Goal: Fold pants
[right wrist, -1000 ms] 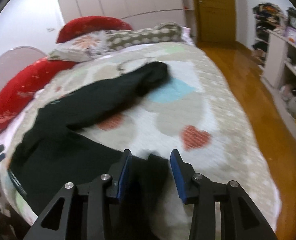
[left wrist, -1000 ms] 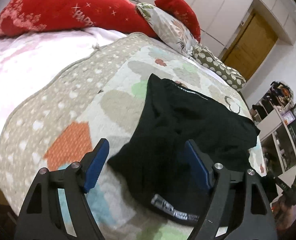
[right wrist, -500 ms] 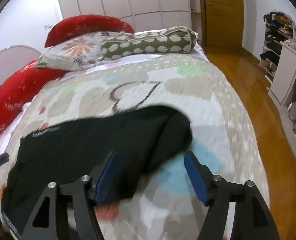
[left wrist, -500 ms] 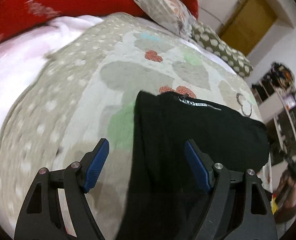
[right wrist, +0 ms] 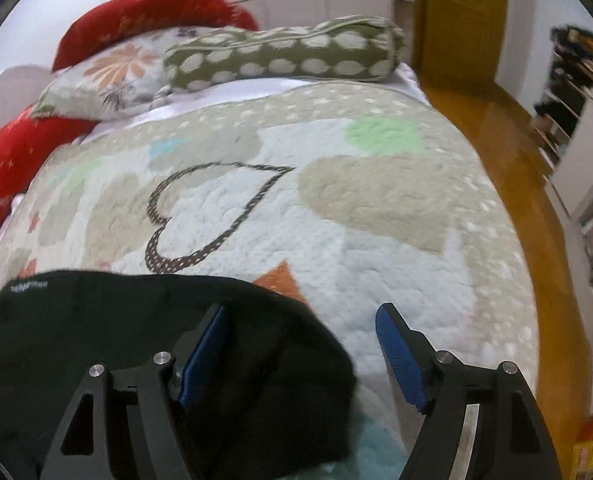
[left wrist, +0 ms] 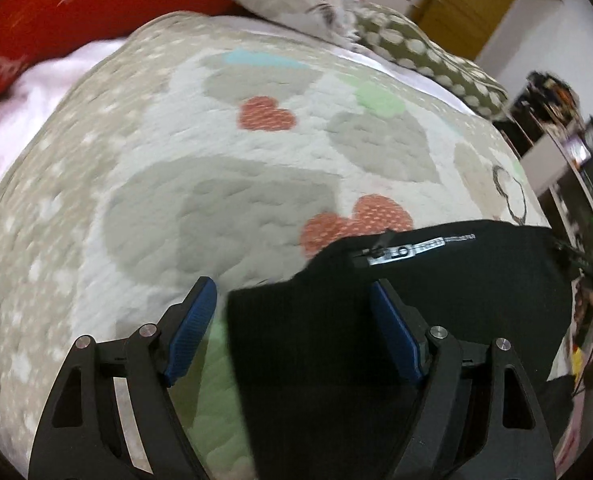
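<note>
Black pants (left wrist: 436, 300) lie folded on a quilt with heart patches (left wrist: 224, 184); a white logo marks the far edge. My left gripper (left wrist: 294, 314) is open, low over the pants' left edge, which runs between its blue pads. In the right wrist view the pants (right wrist: 136, 320) lie at lower left. My right gripper (right wrist: 302, 330) is open over their right end; its left finger (right wrist: 204, 348) is above the cloth, its right finger above bare quilt (right wrist: 376, 208). Neither gripper holds anything.
Red pillows (right wrist: 144, 16), a floral pillow (right wrist: 108, 76) and a spotted bolster (right wrist: 284, 56) lie at the bed's head. A wooden floor (right wrist: 508, 152), a door and shelves (right wrist: 576, 80) are to the right of the bed.
Both grippers have moved forward over the pants toward the bed's head. The right gripper opened from narrow to wide. The pants now lie as a flatter, shorter fold.
</note>
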Motion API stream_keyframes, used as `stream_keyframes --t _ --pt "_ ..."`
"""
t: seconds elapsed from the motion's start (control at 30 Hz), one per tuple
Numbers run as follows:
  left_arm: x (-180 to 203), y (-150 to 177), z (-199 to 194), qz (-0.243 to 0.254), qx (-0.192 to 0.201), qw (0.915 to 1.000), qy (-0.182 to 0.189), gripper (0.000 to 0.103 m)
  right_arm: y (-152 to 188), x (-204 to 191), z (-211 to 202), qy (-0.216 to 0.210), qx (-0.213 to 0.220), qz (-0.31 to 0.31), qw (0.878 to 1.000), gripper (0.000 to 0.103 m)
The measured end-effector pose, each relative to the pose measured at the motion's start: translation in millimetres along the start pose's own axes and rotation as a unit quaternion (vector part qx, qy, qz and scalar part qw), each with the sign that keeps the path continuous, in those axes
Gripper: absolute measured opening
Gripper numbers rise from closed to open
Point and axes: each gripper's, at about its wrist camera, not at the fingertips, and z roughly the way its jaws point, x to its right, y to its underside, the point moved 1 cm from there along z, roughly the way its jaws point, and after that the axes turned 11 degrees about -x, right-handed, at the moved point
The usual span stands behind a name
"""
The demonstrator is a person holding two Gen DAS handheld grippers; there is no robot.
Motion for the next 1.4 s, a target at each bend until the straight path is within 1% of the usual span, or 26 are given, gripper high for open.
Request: stream_keyframes --t 0.03,0.07,0.1,0.13,0.17,0.23,0.33,0.43,0.5,0.57,0.6,0.67,0.73,0.8,0.9,0.93,1.0,1.07,1.1,1.13,1.17,1.2,1.27,1.3,1.37,1.4 --pt "3 -2 2 0.006 -0.003 1.0000 0.006 0.060 1 -4 0 0.002 0.009 -0.010 1.000 0.029" --pt "8 -3 4 0.014 -0.005 0.9999 -0.003 0.052 1 -7 -2 0.002 0.011 -0.017 1.000 0.014" --pt "11 -3 4 0.019 -0.005 0.9998 -0.008 0.045 1 -8 -5 0.002 0.016 -0.014 1.000 0.013" --pt "12 -4 2 0.021 -0.002 0.9998 -0.005 0.032 2 -9 -12 -0.004 0.024 -0.012 1.000 0.012" --pt "12 -2 -2 0.019 0.001 0.9998 0.001 0.031 3 -10 -20 -0.011 0.032 -0.014 0.999 0.012" --pt "10 3 -17 0.018 0.015 0.9995 0.020 0.007 9 -14 -43 -0.008 0.055 -0.024 0.998 0.011" --pt "11 17 -47 0.021 0.043 0.9980 0.041 0.007 28 -17 -92 -0.015 0.098 -0.038 0.994 0.010" --pt "21 35 -68 0.037 0.055 0.9966 0.049 0.007 55 -23 -138 -0.016 0.134 -0.054 0.989 0.010" --pt "33 50 -81 0.055 0.063 0.9950 0.055 0.007 86 -29 -171 -0.021 0.158 -0.069 0.985 0.010" --pt "45 72 -97 0.078 0.077 0.9918 0.066 0.007 114 -36 -191 -0.022 0.170 -0.083 0.982 0.010" --pt "49 84 -104 0.085 0.084 0.9904 0.070 0.007 135 -40 -203 -0.023 0.176 -0.093 0.980 0.010" --pt "53 103 -114 0.091 0.091 0.9888 0.075 0.007 176 -41 -219 -0.018 0.177 -0.099 0.979 0.010" --pt "50 128 -125 0.089 0.098 0.9880 0.079 0.007 211 -35 -224 -0.018 0.168 -0.090 0.982 0.010" --pt "40 151 -129 0.071 0.105 0.9891 0.075 0.007 246 -22 -221 -0.017 0.155 -0.065 0.986 0.010" --pt "15 176 -125 0.018 0.098 0.9889 0.110 0.007 282 2 -196 -0.054 0.112 -0.011 0.992 0.010" --pt "8 182 -119 0.002 0.089 0.9890 0.118 0.007 290 4 -186 -0.057 0.097 -0.009 0.994 0.010" --pt "2 194 -107 -0.016 0.071 0.9913 0.110 0.008 300 -1 -162 -0.054 0.053 -0.020 0.997 0.010" --pt "-3 200 -102 -0.034 0.062 0.9919 0.105 0.012 303 -5 -152 -0.033 0.038 -0.023 0.998 0.013" --pt "-6 202 -102 -0.046 0.058 0.9907 0.114 0.014 306 -3 -152 -0.031 0.037 -0.020 0.999 0.023" --pt "-8 204 -105 -0.052 0.058 0.9897 0.120 0.016 306 -2 -154 -0.028 0.037 -0.014 0.999 0.039" --pt "-10 206 -109 -0.054 0.064 0.9895 0.118 0.016 306 2 -159 -0.025 0.039 -0.007 0.999 0.045" --pt "-9 208 -115 -0.053 0.072 0.9900 0.109 0.016 308 4 -166 -0.026 0.048 0.000 0.999 0.049" --pt "-9 211 -125 -0.048 0.083 0.9909 0.094 0.016 311 4 -179 -0.032 0.062 0.001 0.998 0.049" --pt "-8 211 -130 -0.046 0.091 0.9910 0.086 0.017 312 -1 -185 -0.026 0.066 -0.006 0.997 0.049" --pt "-8 211 -138 -0.046 0.104 0.9900 0.084 0.027 308 -15 -191 -0.021 0.077 -0.023 0.997 0.049" --pt "-7 211 -142 -0.046 0.111 0.9890 0.087 0.039 305 -24 -193 -0.028 0.082 -0.031 0.996 0.049"
